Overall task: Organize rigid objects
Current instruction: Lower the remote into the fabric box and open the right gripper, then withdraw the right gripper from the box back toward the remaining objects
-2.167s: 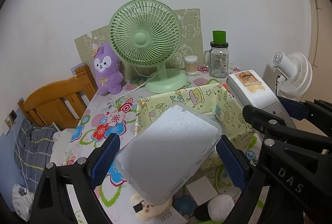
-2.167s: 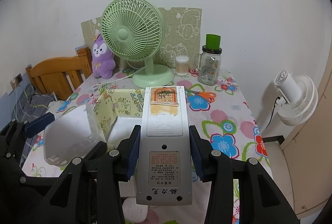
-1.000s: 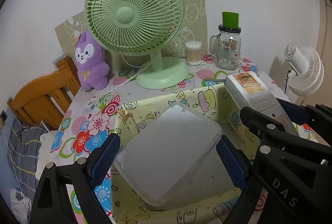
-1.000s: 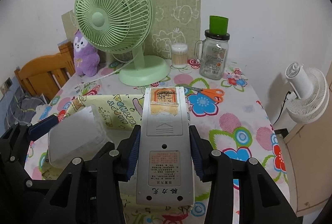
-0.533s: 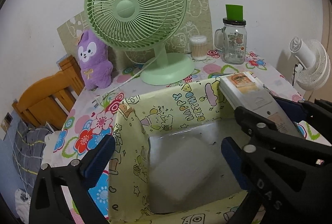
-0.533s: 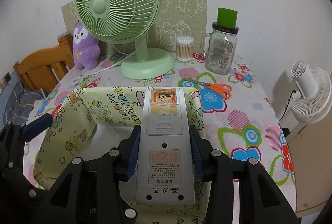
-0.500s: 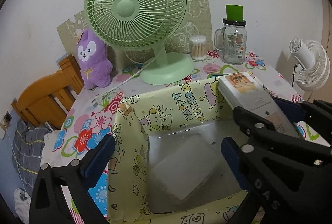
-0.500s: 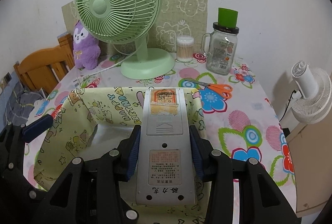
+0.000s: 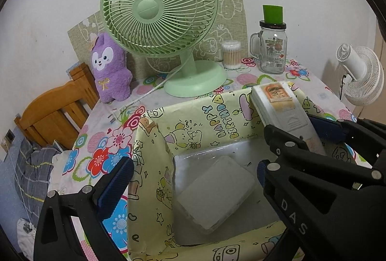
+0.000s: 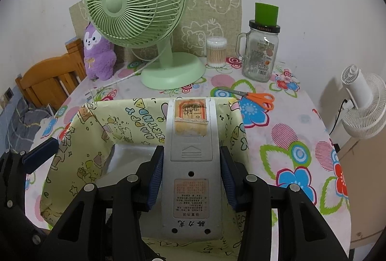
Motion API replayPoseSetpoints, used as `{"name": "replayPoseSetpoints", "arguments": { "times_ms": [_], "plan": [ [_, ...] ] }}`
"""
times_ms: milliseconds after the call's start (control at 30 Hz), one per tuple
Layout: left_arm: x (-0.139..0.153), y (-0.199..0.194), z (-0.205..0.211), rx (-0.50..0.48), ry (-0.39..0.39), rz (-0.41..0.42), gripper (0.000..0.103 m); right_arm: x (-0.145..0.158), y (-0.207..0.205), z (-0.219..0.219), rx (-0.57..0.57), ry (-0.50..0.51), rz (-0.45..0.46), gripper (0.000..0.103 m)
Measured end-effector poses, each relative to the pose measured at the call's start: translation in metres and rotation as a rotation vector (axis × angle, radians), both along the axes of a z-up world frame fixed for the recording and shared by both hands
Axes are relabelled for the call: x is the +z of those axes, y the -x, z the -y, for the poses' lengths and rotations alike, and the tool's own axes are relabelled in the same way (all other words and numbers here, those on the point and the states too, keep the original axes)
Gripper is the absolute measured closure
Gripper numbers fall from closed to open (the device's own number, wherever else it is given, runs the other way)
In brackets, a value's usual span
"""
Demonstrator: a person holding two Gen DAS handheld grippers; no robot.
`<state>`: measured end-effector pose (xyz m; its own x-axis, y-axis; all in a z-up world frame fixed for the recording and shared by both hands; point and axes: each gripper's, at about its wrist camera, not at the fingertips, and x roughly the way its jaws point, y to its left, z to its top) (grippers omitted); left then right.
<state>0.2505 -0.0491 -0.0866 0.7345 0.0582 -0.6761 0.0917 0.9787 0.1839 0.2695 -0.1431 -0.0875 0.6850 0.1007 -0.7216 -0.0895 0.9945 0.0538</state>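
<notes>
A yellow cartoon-print box [image 9: 193,125] [image 10: 120,121] stands open on the flowered table. A translucent white plastic case [image 9: 214,191] lies flat on the box floor. My left gripper [image 9: 193,179] is open and empty above the box, one finger outside its left wall. My right gripper [image 10: 190,164] is shut on a grey remote control [image 10: 190,154], held over the box; the remote also shows in the left wrist view [image 9: 282,111].
A green desk fan [image 9: 164,19] [image 10: 137,0], purple plush [image 9: 108,67], cotton-swab tub [image 10: 216,48] and glass jar with green lid [image 10: 261,51] stand at the back. Orange scissors [image 10: 260,99] lie behind the box. A white fan [image 10: 361,101] and wooden chair [image 9: 55,111] flank the table.
The left gripper opened and let go of the plastic case, which now lies in the box. Both grippers moved forward over the box; the right still holds the remote.
</notes>
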Motion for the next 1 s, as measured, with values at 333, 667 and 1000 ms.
{"name": "replayPoseSetpoints", "arguments": {
  "times_ms": [333,667,1000],
  "plan": [
    [0.001,0.006,-0.003,-0.001,0.017,-0.01,0.0,0.003,0.006,-0.003,0.01,-0.001,-0.006,0.042],
    [0.01,0.025,-0.005,0.003,0.013,0.003,0.0,0.019,0.031,-0.003,-0.008,0.041,0.032,0.015],
    [0.021,0.047,-0.005,-0.004,0.019,0.022,0.0,0.033,0.057,0.0,-0.025,0.062,0.065,0.009]
  ]
}}
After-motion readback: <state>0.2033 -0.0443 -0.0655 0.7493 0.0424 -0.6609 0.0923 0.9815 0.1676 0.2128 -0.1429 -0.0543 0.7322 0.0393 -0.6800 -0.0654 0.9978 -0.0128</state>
